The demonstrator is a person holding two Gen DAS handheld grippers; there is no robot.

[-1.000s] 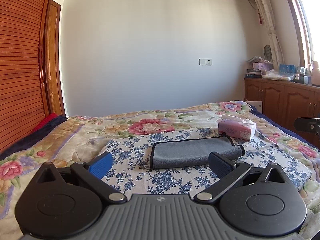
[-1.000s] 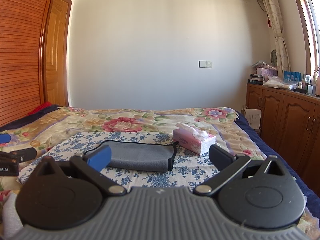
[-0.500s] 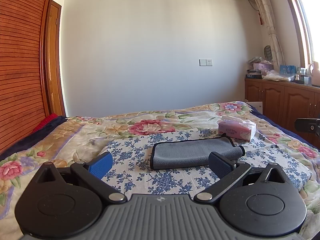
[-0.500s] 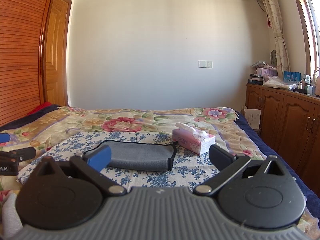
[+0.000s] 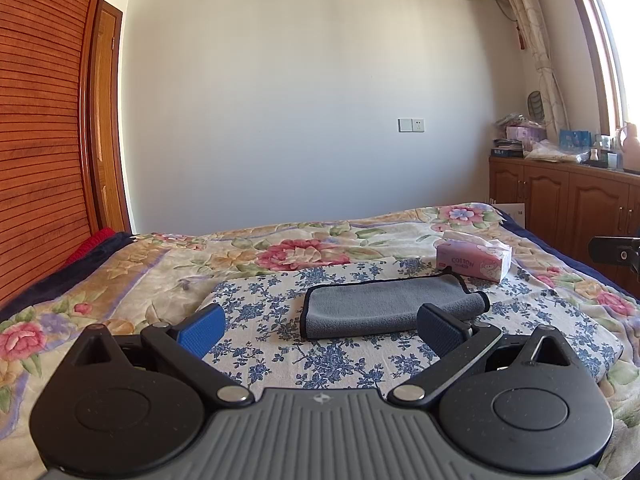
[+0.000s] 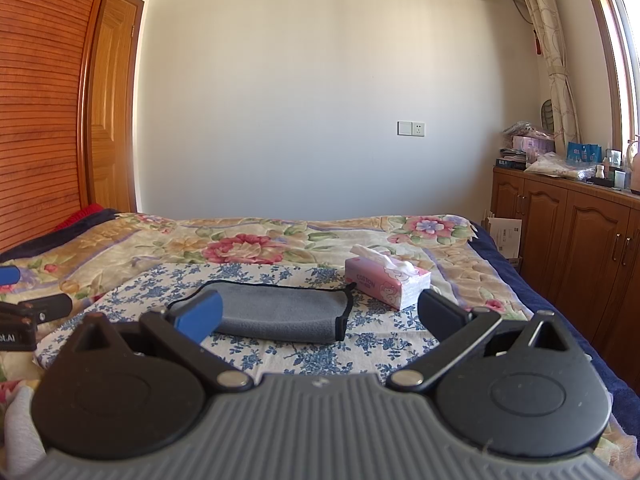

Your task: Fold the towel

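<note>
Two handheld grippers are seen, each from its own wrist camera, and one grey towel point(image 5: 384, 310) is laid on a bed; the towel is already folded into a flat oblong with a dark trimmed edge, and it is spread on a single white cloth with a blue flower print point(image 5: 352, 356); one pink tissue box point(image 5: 474, 260) is set just beyond the towel's right end, apart from it, with a white tissue raised from its top. The left gripper point(image 5: 320, 330) is held low over the near edge of the cloth, its two blue-padded fingers spread wide with nothing between them; the right gripper point(image 6: 320, 316) is held likewise, its fingers parted wide and nothing gripped; in the right wrist view the towel point(image 6: 280, 312) is seen between and beyond the fingers, not touched. The cloth is laid over one floral quilt point(image 5: 296, 250) in pink, green and cream, by which the bed is covered; a plain white wall point(image 5: 304, 112) is seen behind, with one switch plate point(image 5: 411, 125) on it; slatted wooden panelling point(image 5: 40, 152) is seen at the left; a row of wooden cabinets point(image 6: 568, 236) is set along the right, its top crowded with small items too small to be counted; a patterned curtain point(image 6: 554, 56) is hung by a bright window.
</note>
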